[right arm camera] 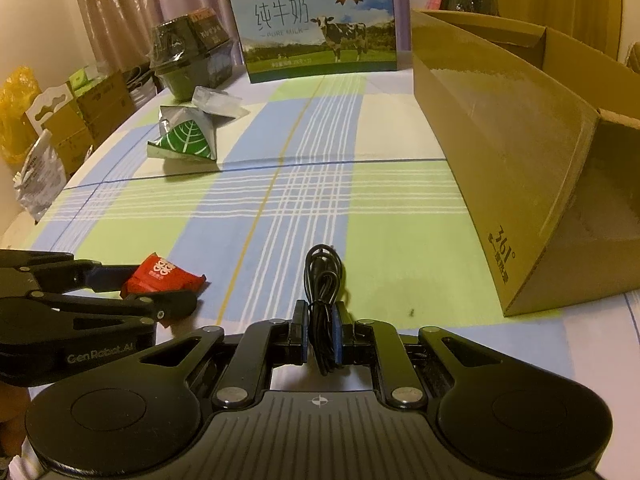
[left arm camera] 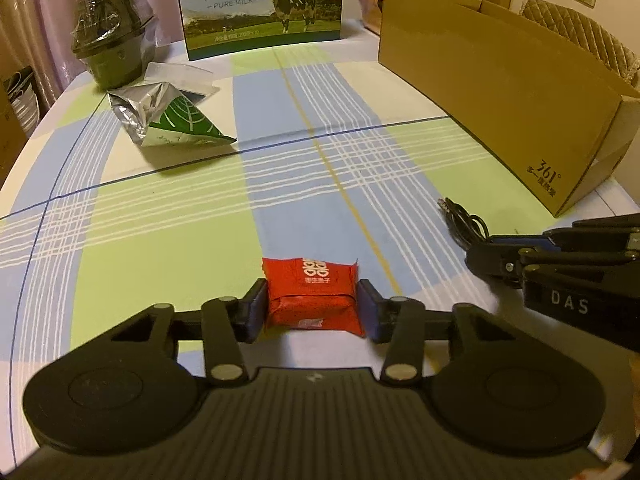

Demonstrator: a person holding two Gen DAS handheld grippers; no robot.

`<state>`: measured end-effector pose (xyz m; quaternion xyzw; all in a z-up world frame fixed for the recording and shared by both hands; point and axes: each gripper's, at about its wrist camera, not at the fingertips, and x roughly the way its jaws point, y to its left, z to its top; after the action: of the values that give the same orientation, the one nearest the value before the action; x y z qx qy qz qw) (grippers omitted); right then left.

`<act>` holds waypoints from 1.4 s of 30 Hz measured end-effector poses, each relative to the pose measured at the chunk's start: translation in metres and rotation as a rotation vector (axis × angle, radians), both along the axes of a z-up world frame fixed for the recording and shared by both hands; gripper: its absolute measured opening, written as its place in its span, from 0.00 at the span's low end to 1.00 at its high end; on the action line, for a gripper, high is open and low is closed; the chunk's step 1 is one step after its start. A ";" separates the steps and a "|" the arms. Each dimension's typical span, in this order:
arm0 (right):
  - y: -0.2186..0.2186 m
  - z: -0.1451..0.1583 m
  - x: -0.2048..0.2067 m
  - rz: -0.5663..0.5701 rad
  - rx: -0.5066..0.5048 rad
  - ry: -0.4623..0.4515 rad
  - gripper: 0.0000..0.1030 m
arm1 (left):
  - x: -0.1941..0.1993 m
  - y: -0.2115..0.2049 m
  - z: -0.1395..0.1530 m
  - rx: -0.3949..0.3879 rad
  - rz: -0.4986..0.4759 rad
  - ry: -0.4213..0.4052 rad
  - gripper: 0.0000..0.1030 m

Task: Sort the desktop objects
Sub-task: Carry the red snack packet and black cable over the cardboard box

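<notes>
Both pickups look made, so the step in hand is the grasp at the start of sorting, with the carry to come. The left tool (left arm camera: 312, 304) has its pads against either side of a red packet (left arm camera: 314, 294), gripping it low over the tabletop (left arm camera: 160, 248). The right tool (right arm camera: 320, 330) is clamped tight on a coiled black cable (right arm camera: 324, 280), whose loop sticks out ahead of the fingers and lies on the cloth.

Taking the open cardboard box (right arm camera: 520, 152) as the landmark: the cable lies near its front corner, to the left of it, and the packet farther left again, well apart from the box. A torn green-and-silver pouch (left arm camera: 168, 120) lies far to the box's left, toward the back.

If the box is the bin, which I am only guessing, the next move calls for lifting each item clear of the cloth, then carrying it over the box's tall near wall before letting go. The trailing cable loop might snag on that rim.

Both tools point steeply down and forward, side by side, close together.
</notes>
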<state>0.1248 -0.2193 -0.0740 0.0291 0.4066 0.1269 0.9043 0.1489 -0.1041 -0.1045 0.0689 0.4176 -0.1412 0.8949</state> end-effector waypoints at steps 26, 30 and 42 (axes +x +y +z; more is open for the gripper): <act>-0.012 0.046 -0.028 -0.018 0.016 -0.100 0.08 | -0.040 -0.003 0.043 -0.075 0.013 -0.036 0.36; -0.018 0.061 -0.035 -0.025 0.018 -0.127 0.08 | -0.048 -0.008 0.059 -0.089 0.017 -0.056 0.36; -0.037 0.097 -0.056 -0.048 0.018 -0.196 0.08 | -0.066 -0.027 0.103 -0.121 0.010 -0.119 0.36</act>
<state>0.0688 -0.2567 0.0226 0.0344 0.3141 0.1111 0.9422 0.0827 -0.1316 -0.0018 0.0206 0.3548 -0.1572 0.9214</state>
